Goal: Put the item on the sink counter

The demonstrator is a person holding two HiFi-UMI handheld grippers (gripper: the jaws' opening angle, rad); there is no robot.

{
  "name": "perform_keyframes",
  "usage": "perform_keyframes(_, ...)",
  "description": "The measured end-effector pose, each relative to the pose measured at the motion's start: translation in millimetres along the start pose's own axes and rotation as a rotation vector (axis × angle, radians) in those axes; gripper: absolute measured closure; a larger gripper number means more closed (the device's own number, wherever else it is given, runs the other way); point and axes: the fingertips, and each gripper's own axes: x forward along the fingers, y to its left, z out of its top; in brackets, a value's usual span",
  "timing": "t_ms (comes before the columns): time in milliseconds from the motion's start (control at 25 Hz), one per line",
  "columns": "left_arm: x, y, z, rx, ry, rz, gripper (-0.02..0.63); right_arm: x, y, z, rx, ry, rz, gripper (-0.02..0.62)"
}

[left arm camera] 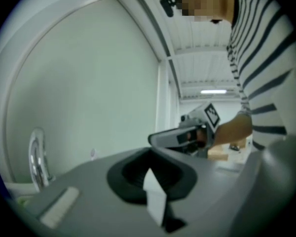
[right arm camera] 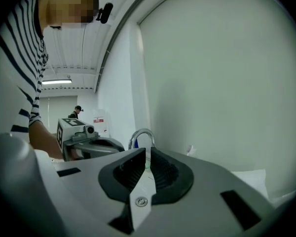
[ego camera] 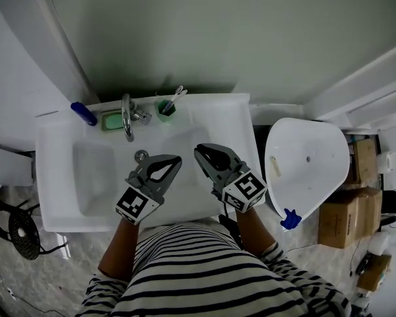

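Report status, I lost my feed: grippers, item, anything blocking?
Left gripper shut, empty. Right gripper shut, empty. Both over the sink counter; toothbrush cup, soap dish, blue item at its back edge. Nothing blocks them.

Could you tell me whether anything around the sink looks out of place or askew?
Only a small thing: the blue object lies slanted across the back left corner of the sink counter, close to its edge, while the soap dish and toothbrush cup sit neatly by the tap. Nothing looks spilled or damaged.
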Motion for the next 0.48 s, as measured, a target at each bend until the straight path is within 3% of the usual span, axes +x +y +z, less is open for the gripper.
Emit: perform_keyframes(480, 18, -28, 4, -0.012, -0.017, -0.001, 0.601, -38, 21, -12, -0.066, 0.057, 0.102, 0.588)
